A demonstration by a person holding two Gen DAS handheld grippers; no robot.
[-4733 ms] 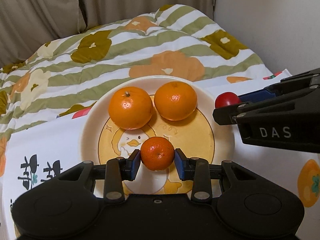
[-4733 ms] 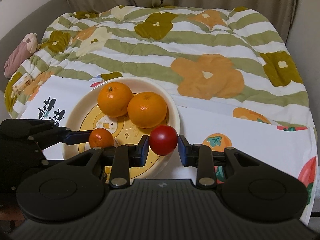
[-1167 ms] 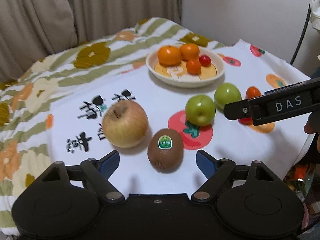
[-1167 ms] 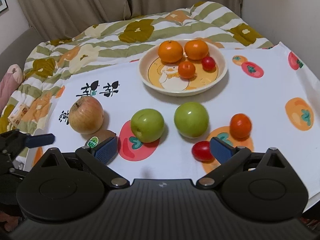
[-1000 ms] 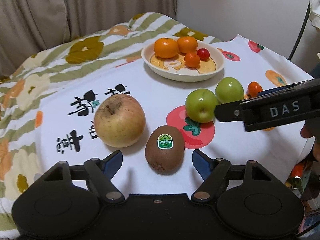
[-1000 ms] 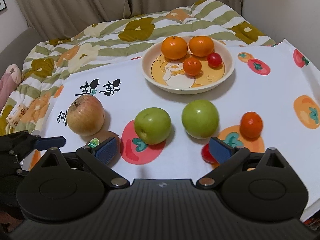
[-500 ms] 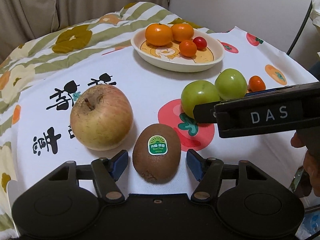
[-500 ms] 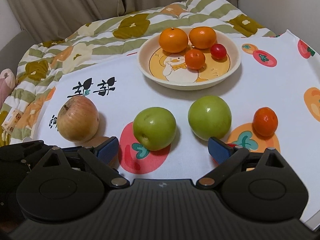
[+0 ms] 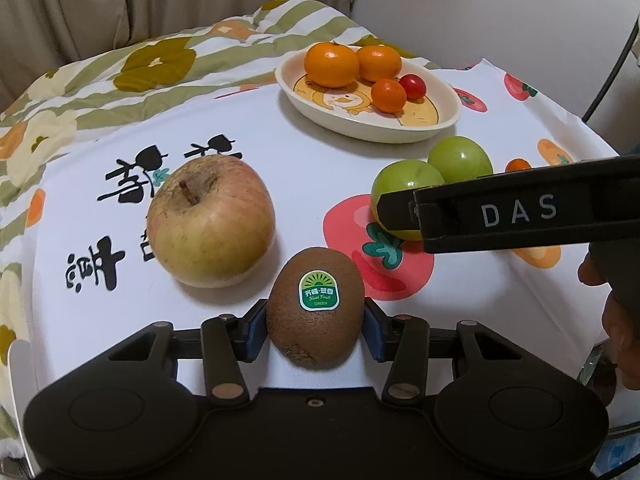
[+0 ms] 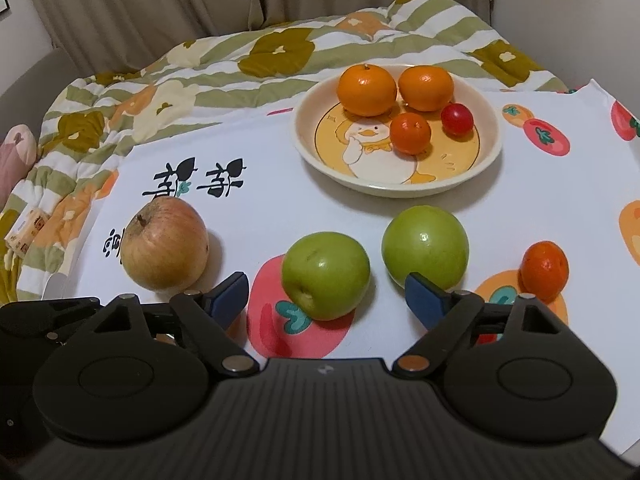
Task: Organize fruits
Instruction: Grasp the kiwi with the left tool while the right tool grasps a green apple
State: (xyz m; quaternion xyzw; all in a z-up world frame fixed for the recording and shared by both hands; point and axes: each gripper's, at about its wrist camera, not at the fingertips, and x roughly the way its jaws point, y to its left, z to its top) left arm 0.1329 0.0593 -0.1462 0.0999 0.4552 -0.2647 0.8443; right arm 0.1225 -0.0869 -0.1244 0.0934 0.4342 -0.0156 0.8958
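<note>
My left gripper [image 9: 315, 326] is shut on a brown kiwi [image 9: 315, 306] with a green sticker, at the cloth's near edge. A large red-yellow apple [image 9: 211, 222] sits just left of it. My right gripper [image 10: 327, 294] is open, its pads on either side of the nearer green apple [image 10: 325, 274]; a second green apple [image 10: 425, 250] sits to the right. A cream duck plate [image 10: 486, 170] holds two oranges [image 10: 366, 90], a small mandarin [image 10: 410, 133] and a cherry tomato [image 10: 457, 118]. A loose mandarin [image 10: 544, 266] lies at the right.
The fruit lies on a white printed cloth [image 10: 260, 208] over a striped floral quilt [image 10: 240, 68]. Curtains [image 10: 160, 0] hang behind. The right gripper's body [image 9: 528, 210] crosses the left wrist view. The cloth's near right edge drops off.
My left gripper closed on the kiwi, which was between open pads before. My right gripper moved forward and left, so its open pads now flank the nearer green apple.
</note>
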